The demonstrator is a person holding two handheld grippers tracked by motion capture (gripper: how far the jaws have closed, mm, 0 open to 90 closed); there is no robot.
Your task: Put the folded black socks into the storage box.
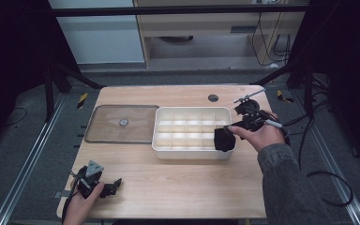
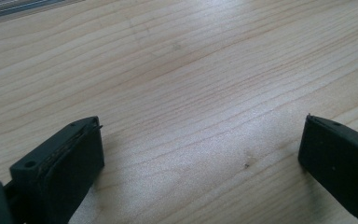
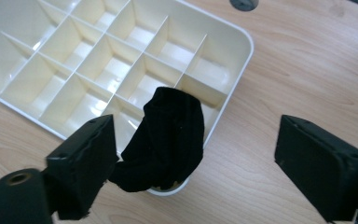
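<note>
Right gripper [image 3: 193,154], jaws spread and released, is held above the black sock [image 3: 165,140]; the sock is seen stuffed in the near-right corner compartment of the white divided tray [image 1: 161,145]; left gripper [image 1: 114,186], jaws parted, is rested at the tabletop's [image 1: 183,183] near-left corner.

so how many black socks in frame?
1. The black sock sits bunched in the near-right corner compartment of the white divider box, sticking up over its rim. The other compartments look empty.
</note>
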